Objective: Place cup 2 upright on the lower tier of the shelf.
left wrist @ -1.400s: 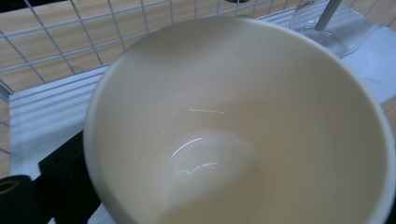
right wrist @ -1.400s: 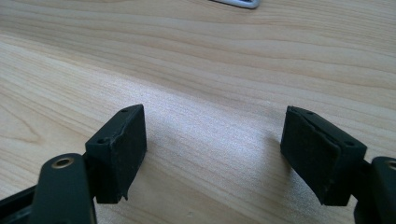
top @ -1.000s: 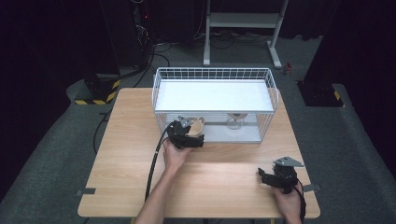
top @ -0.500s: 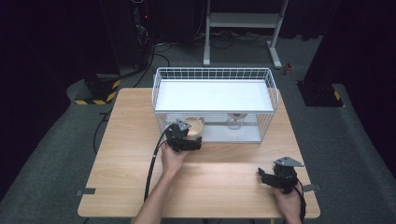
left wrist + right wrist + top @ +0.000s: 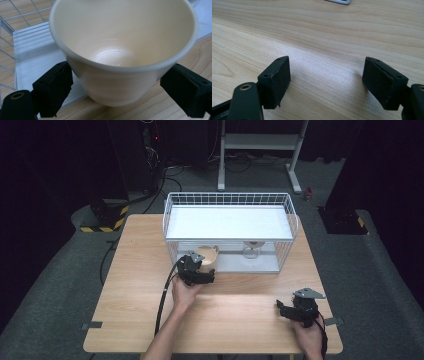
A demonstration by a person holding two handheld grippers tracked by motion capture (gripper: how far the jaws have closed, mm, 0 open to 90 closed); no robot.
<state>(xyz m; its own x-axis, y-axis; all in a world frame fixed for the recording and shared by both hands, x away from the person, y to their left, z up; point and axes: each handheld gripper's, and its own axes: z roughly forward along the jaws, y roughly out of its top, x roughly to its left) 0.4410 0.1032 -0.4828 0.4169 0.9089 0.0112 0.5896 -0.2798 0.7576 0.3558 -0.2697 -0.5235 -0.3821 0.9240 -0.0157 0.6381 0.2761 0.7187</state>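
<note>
A cream cup (image 5: 206, 256) hangs tilted at the open front of a white wire rack (image 5: 227, 200), with my left gripper (image 5: 201, 266) shut on it. In the left gripper view the cup (image 5: 120, 45) gapes toward the camera with a black pad pressed on each side of its wall, and the left gripper (image 5: 120, 85) holds it just above the rack's lower tray (image 5: 32, 50). My right gripper (image 5: 281, 308) rests open near the table's front right corner. In the right gripper view the right gripper (image 5: 327, 80) has bare wood between its jaws.
The rack has a white top shelf (image 5: 230, 222), and a small clear glass (image 5: 251, 249) stands on its lower level to the right of the cup. The wooden table (image 5: 135, 270) is ringed by dark floor, cables and a stand behind.
My left gripper and the cup have drifted very slightly toward the near edge. The right gripper has stayed put.
</note>
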